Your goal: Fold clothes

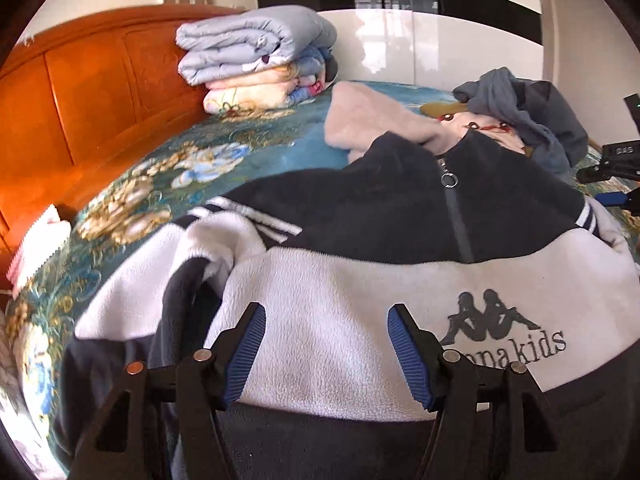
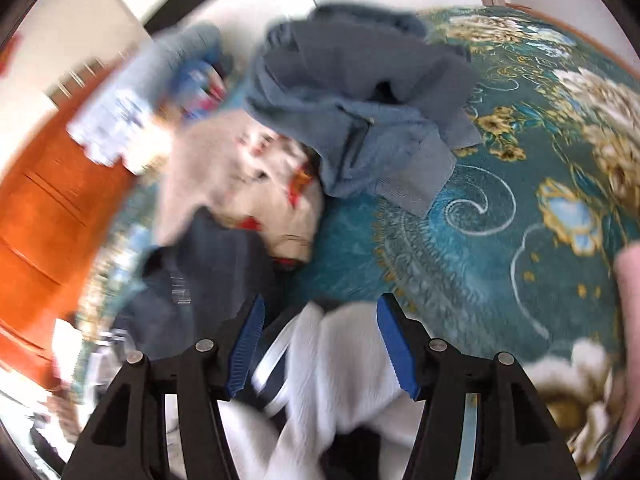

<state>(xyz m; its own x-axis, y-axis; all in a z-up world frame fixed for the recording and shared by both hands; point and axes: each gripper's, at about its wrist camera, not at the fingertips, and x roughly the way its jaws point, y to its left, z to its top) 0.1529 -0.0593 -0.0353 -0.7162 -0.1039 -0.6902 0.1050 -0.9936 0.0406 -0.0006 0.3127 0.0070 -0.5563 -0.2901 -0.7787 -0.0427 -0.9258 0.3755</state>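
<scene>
Fleece jacket (image 1: 360, 280): logo, partly hidden "…ppa kids".

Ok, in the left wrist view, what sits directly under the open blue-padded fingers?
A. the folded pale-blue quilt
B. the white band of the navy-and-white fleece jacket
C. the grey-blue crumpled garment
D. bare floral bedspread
B: the left gripper is open over the white band of the navy-and-white fleece jacket, beside its printed logo.

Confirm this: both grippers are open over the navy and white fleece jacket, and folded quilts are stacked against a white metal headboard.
One error: the headboard is orange-brown wood, as the left wrist view shows. The left gripper and right gripper are open over the navy and white fleece jacket, and the folded quilts sit against it.
</scene>
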